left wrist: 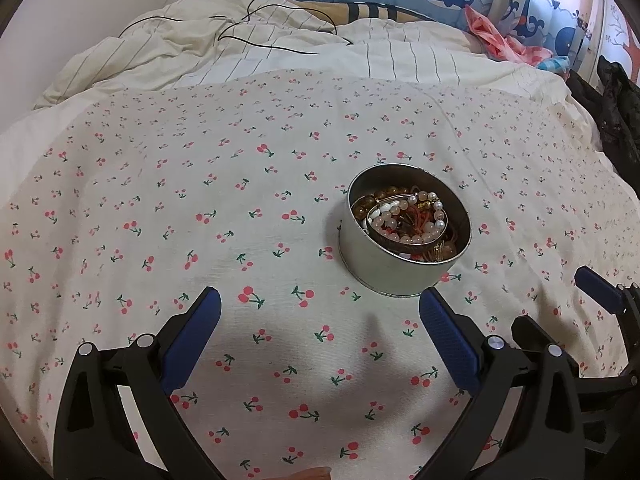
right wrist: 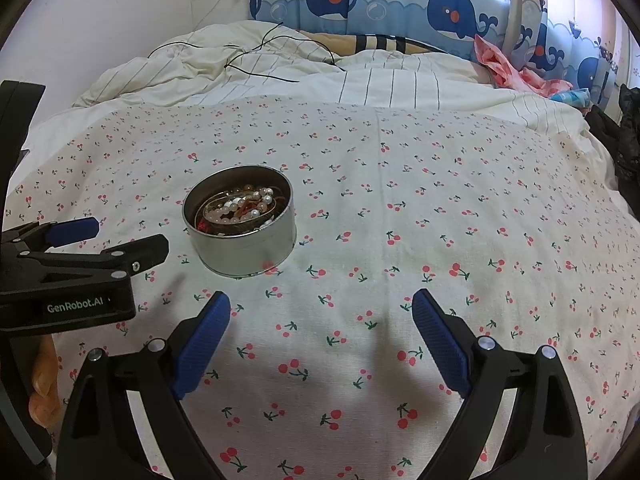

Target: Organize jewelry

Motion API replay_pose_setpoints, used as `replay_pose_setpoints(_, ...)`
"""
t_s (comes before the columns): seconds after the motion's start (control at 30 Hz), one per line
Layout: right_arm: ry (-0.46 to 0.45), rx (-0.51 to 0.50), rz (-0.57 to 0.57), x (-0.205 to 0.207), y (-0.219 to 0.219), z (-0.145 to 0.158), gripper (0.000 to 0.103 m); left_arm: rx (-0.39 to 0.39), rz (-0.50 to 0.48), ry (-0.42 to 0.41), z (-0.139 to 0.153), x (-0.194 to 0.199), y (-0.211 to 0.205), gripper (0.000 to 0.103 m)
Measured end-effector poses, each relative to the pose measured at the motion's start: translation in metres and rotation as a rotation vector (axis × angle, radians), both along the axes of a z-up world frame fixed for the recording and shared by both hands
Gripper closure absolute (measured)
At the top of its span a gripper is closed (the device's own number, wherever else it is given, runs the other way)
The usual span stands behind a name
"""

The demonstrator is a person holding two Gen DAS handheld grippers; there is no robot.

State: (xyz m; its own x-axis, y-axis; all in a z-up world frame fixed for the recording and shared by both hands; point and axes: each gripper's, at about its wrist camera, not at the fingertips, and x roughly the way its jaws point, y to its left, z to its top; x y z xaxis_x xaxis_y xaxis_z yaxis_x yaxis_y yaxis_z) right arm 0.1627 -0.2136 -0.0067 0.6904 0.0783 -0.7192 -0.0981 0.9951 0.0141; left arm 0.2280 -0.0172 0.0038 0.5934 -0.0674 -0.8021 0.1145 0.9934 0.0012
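A round metal tin (left wrist: 394,270) stands on the cherry-print bedspread (left wrist: 200,220). It holds a heap of jewelry (left wrist: 408,220): pearl and amber bead bracelets, red cords and a gold bangle. My left gripper (left wrist: 320,312) is open and empty, just short of the tin, which is ahead to its right. In the right wrist view the tin (right wrist: 244,252) is ahead to the left with the jewelry (right wrist: 240,210) in it. My right gripper (right wrist: 322,314) is open and empty over the cloth. The left gripper (right wrist: 116,236) shows at the left edge.
A rumpled striped duvet (left wrist: 280,52) with a thin black cable (left wrist: 256,36) lies at the back. Whale-print curtains (right wrist: 400,4) hang behind it. Pink cloth (left wrist: 500,40) and dark clothing (left wrist: 612,108) lie at the right edge of the bed.
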Motion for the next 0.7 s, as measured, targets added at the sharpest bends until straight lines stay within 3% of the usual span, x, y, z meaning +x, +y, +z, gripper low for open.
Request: replay_pose_setpoints(0.7,0.001,0.001,-0.001,0.0002,-0.0004,-0.0002,0.015,0.022,0.0,-0.001,0.0016,-0.001,-0.004,0.008)
